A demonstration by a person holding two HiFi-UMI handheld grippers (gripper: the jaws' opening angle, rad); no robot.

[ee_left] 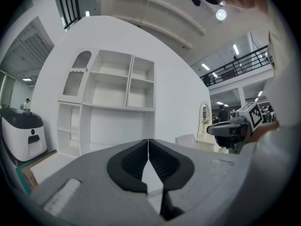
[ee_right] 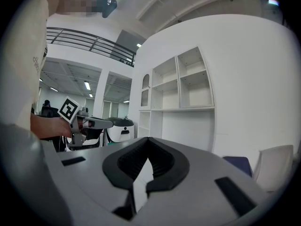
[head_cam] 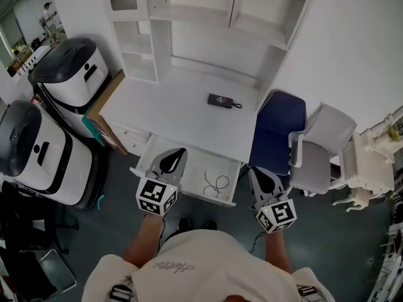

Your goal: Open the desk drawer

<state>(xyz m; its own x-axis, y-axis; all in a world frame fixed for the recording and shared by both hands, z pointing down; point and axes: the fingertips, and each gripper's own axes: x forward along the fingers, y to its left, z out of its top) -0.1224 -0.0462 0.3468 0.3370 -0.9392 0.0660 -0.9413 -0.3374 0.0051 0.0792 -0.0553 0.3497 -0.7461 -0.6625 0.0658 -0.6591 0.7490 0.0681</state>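
We keep both grippers clenched and empty: the left gripper (head_cam: 179, 153) over the open desk drawer (head_cam: 196, 163), the right gripper (head_cam: 255, 171) at its 3 o'clock. The drawer sticks out from the white surface (head_cam: 179, 109) at 6 o'clock, with a black cable (head_cam: 216, 184) inside.

A white shelf unit (head_cam: 208, 17) stands against the wall, and a small dark device (head_cam: 221, 99) with a short cord lies just in front of it. To the right of the shelf unit stand a blue chair (head_cam: 280, 121) and, beyond that, a pale grey chair (head_cam: 321, 146). To its left are a cardboard sheet (head_cam: 102, 102), a black-topped white machine (head_cam: 69, 74) and a second machine (head_cam: 31, 146).
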